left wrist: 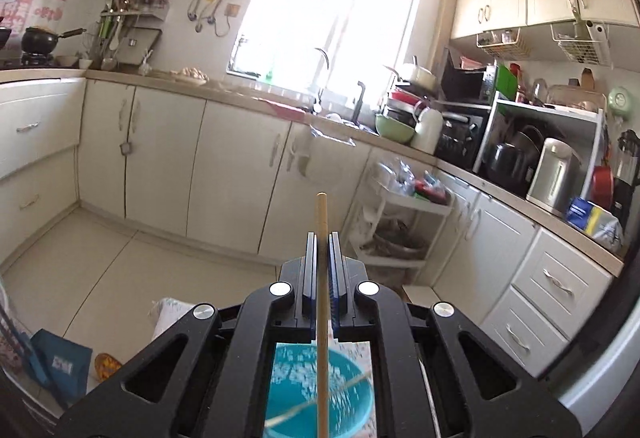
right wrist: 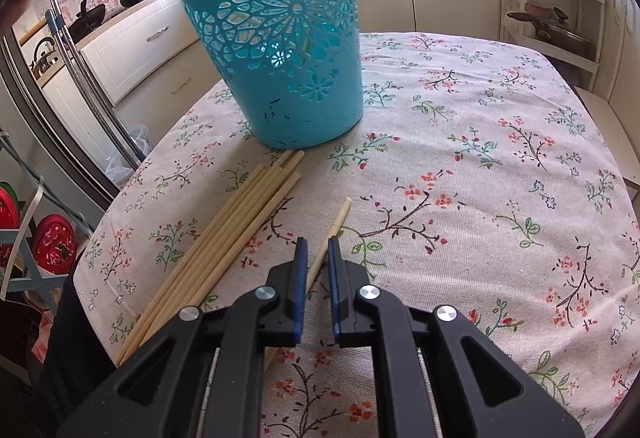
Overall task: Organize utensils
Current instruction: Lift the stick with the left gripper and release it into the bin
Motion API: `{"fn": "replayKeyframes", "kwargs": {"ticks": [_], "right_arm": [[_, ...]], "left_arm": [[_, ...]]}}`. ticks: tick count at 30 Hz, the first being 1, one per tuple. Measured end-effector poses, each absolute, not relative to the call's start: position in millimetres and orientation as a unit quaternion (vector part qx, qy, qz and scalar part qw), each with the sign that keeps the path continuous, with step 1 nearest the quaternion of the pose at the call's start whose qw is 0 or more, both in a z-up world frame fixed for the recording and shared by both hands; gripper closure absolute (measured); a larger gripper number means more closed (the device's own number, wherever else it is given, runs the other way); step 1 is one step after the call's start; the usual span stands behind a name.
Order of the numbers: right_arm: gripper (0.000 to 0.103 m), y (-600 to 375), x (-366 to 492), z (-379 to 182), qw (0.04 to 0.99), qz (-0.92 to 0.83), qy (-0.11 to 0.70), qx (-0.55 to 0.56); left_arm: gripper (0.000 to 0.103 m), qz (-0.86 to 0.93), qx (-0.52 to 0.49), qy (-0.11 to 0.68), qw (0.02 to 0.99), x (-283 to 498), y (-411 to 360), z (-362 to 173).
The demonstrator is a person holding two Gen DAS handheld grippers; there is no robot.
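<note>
My left gripper [left wrist: 322,236] is shut on a pale wooden chopstick [left wrist: 321,213], which stands upright between its blue pads. It hangs high over the teal cut-out basket [left wrist: 296,378], seen blurred below the jaws. In the right wrist view the same basket [right wrist: 280,37] stands upright at the back left of the floral tablecloth [right wrist: 480,197]. My right gripper [right wrist: 318,242] points down at the table, shut on a single chopstick [right wrist: 340,217] whose far end rests on the cloth. Several loose chopsticks [right wrist: 224,238] lie in a bundle to its left, reaching the basket's foot.
Cream kitchen cabinets [left wrist: 236,165] and a crowded counter run around the room. A white shelf cart [left wrist: 400,230] stands on the floor beyond the table. A metal-edged appliance [right wrist: 60,109] and a rack with red items [right wrist: 52,246] sit by the table's left edge.
</note>
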State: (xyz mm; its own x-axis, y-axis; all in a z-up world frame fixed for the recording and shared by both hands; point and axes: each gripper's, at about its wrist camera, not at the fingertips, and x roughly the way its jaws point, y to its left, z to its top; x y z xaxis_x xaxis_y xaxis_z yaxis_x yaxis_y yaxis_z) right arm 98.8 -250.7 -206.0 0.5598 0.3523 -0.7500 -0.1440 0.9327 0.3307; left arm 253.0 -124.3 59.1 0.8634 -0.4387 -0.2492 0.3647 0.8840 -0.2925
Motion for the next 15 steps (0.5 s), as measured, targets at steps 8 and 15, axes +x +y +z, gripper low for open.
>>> {"fn": "replayKeyframes", "kwargs": {"ticks": [8,15], "right_arm": [[0.094,-252.1,98.7,-206.1,0.874,0.145,0.447,0.123],[0.094,-252.7,98.2,-206.9,0.874,0.145,0.447,0.123]], "left_arm": [[0.098,-0.162,-0.114,0.158,0.967,291.1,-149.7,6.4],[0.095,-0.144,-0.086,0.199,0.966,291.6,-152.1,-22.7]]}}
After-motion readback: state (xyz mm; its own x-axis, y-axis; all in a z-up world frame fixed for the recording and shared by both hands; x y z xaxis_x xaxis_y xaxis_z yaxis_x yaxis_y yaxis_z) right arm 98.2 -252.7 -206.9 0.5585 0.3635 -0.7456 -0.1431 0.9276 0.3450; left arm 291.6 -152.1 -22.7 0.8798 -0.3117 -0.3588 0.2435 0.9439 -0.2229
